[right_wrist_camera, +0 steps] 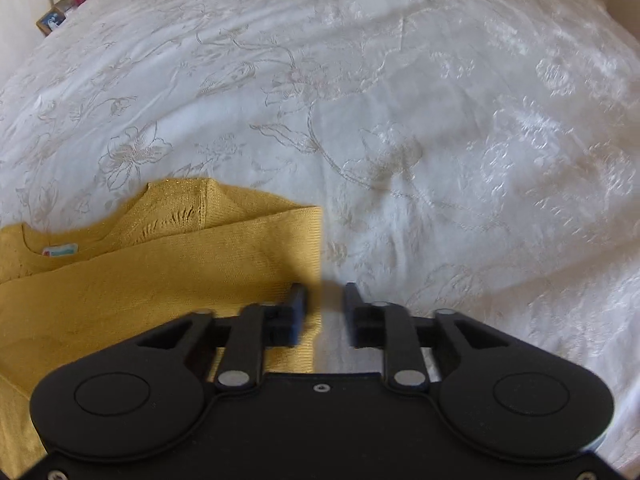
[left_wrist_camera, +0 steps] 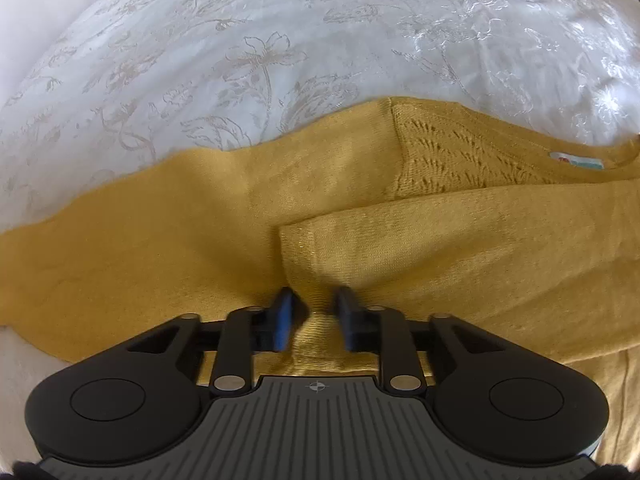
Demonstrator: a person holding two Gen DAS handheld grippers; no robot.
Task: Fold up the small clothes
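Two wrist views, both looking steeply down at a bed. In the left wrist view we see the left gripper [left_wrist_camera: 316, 300] with its jaws parted to a narrow gap; the blue pads [left_wrist_camera: 285, 320] stand either side of a ridge of knit, and we see a strip of fabric between them without the pads pressing on it. Below the jaws lies the sweater [left_wrist_camera: 160, 240], mustard yellow, spread flat on the bedspread [left_wrist_camera: 240, 40], which is white with a woven flower pattern. One sleeve [left_wrist_camera: 460, 240] is folded across the body, its cuff edge just beside the left jaws. An openwork panel [left_wrist_camera: 448, 152] and a small label [left_wrist_camera: 576, 162] at the neckline show toward the right.

In the right wrist view we see the right gripper [right_wrist_camera: 325, 300] with its jaws partly open and holding nothing. Its left finger is over the sweater's [right_wrist_camera: 140, 280] folded edge; its right finger is over bare bedspread [right_wrist_camera: 440, 120]. The edge runs between the two. The label [right_wrist_camera: 60, 250] shows at far left. No containers appear in either view.
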